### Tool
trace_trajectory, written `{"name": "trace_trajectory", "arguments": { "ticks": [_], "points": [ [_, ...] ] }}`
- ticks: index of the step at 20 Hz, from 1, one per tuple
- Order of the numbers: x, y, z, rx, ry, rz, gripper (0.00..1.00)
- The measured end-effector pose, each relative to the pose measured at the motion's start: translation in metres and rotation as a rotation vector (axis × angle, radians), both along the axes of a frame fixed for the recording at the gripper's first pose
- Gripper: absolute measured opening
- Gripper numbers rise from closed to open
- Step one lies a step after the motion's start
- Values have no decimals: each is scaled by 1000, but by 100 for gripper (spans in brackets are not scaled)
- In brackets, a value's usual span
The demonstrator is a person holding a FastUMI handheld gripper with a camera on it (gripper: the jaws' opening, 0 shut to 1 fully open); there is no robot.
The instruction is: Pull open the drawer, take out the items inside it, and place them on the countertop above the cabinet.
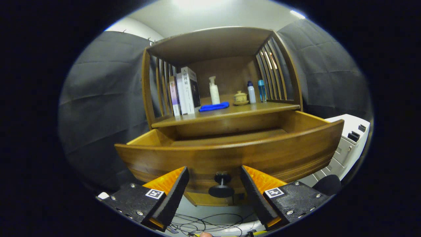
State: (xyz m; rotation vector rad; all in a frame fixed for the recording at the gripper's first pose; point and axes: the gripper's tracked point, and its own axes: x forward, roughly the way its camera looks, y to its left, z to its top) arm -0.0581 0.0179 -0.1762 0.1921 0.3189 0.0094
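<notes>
A wooden cabinet stands ahead with its drawer (230, 154) pulled out toward me. The drawer's dark round knob (222, 186) sits between my fingers, and neither finger touches it. My gripper (215, 177) is open with nothing held. From this low angle only the far strip of the drawer's inside shows, and no item can be seen in it. Above the drawer is the countertop (230, 113), carrying a folded blue cloth (213, 106), upright books (185, 90), a white pump bottle (214, 90), a small lidded cup (240, 97) and two small bottles (256, 91).
A slatted wooden hutch (210, 42) roofs the countertop and limits headroom there. A white drawer unit (348, 144) stands to the right of the cabinet. Loose cables (210, 222) lie on the floor below the fingers. Dark cloth walls close in both sides.
</notes>
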Motion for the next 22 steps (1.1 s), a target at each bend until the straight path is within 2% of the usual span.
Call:
{"name": "trace_trajectory", "arguments": {
  "ticks": [4,12,17,22],
  "points": [
    [20,-23,47,26,-38,-49,95],
    [80,-51,101,-43,-37,-102,95],
    [126,-50,82,-73,75,-124,96],
    [144,-54,35,-119,272,-169,96]
  ]
}}
